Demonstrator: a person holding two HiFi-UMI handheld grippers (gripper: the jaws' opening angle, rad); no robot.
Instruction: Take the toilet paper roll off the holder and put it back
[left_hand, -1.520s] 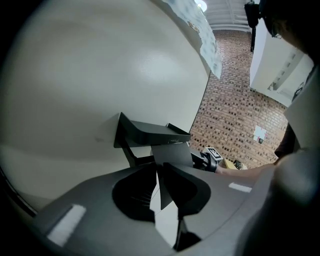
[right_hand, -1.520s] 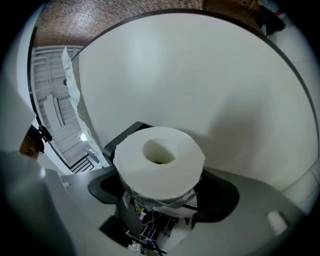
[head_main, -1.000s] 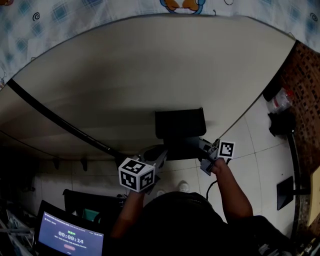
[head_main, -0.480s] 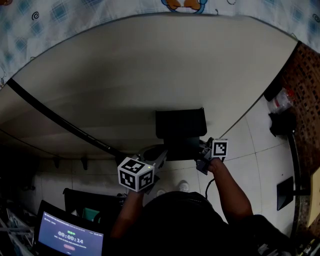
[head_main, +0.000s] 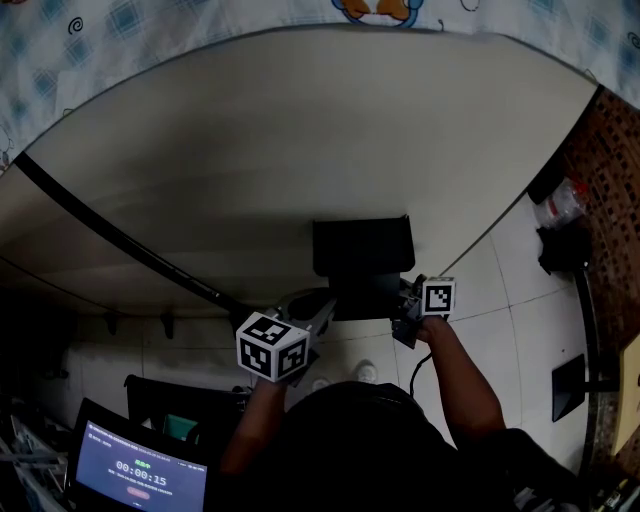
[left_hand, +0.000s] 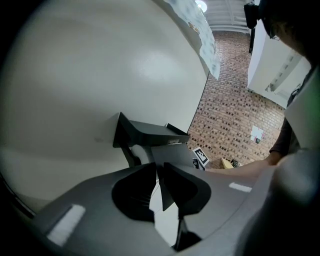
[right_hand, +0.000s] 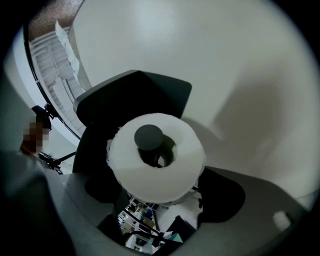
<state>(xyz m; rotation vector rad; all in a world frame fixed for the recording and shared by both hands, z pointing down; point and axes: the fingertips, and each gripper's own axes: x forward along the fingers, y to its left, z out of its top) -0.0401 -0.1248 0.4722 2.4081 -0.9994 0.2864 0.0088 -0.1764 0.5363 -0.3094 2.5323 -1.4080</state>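
Toilet paper roll (right_hand: 156, 182) is on the holder (right_hand: 132, 97) – core over the black peg (right_hand: 148, 136), holder's shelf at 12 o'clock of the roll, white wall (right_hand: 240, 75) behind. Right gripper (right_hand: 161, 190) faces the roll end-on. Its jaws sit at 8 and 4 o'clock of the roll and have just been opening; the roll is between them, pads look off the paper. Left gripper (left_hand: 159, 171) – jaws nearly together, nothing between. In the head view it's at 7 o'clock of the holder, the right gripper at 4 o'clock.
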